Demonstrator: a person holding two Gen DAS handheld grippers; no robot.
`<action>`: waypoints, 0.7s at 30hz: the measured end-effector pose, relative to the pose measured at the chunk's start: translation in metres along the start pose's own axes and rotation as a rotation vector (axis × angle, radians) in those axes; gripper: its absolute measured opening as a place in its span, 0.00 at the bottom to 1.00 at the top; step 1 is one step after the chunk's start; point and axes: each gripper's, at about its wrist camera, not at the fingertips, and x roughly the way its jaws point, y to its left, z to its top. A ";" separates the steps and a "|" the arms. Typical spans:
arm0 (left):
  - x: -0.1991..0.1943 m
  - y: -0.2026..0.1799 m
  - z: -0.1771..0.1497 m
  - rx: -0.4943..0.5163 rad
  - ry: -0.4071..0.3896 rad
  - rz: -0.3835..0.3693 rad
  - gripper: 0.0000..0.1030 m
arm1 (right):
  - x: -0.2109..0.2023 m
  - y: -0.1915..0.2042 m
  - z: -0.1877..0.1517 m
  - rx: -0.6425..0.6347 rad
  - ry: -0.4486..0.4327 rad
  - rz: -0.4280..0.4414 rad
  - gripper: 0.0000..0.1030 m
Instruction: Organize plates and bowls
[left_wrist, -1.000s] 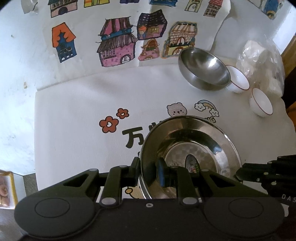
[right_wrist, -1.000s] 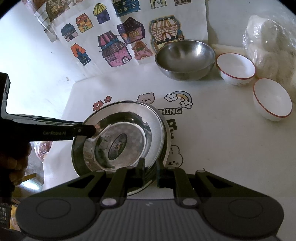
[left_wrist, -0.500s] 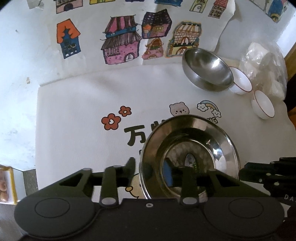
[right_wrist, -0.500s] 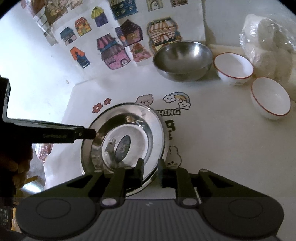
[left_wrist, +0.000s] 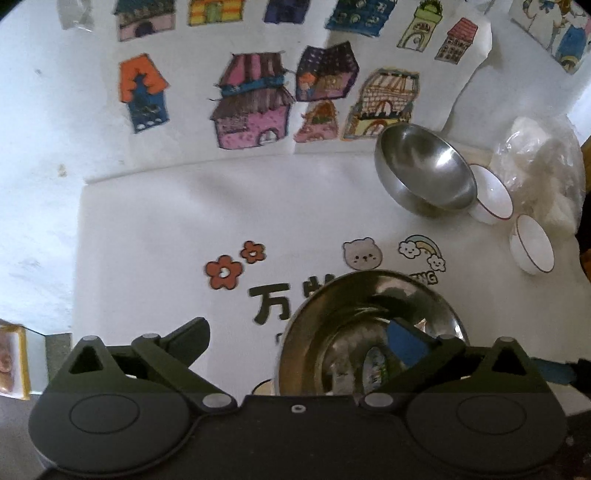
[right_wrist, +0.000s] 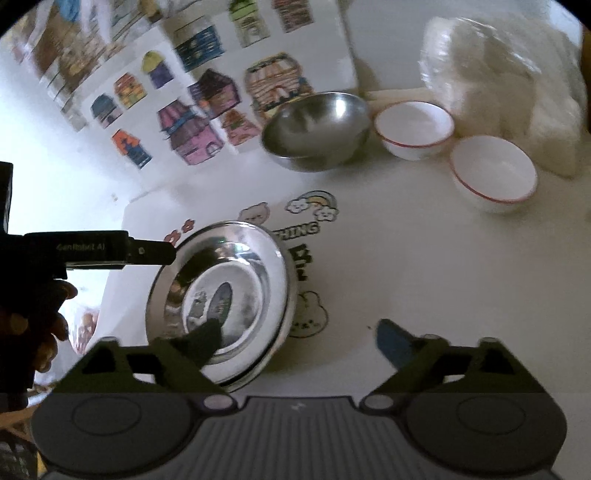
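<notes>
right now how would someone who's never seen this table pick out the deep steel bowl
Look to the far edge of the white mat, below the paper with coloured house drawings. The steel bowl sits there, left of two white bowls; it alone is deep, round and metal.

place: home | cue: children's house drawings (left_wrist: 255, 107), cartoon table mat (left_wrist: 147, 236)
</notes>
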 end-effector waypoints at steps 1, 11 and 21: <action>0.002 -0.001 0.002 0.003 -0.004 -0.014 0.99 | -0.001 -0.005 -0.001 0.022 -0.004 0.000 1.00; 0.025 -0.025 0.058 0.074 -0.101 -0.106 0.99 | -0.004 -0.039 0.002 0.201 -0.077 -0.038 1.00; 0.070 -0.049 0.118 0.148 -0.088 -0.106 0.99 | 0.029 -0.052 0.050 0.299 -0.174 -0.046 1.00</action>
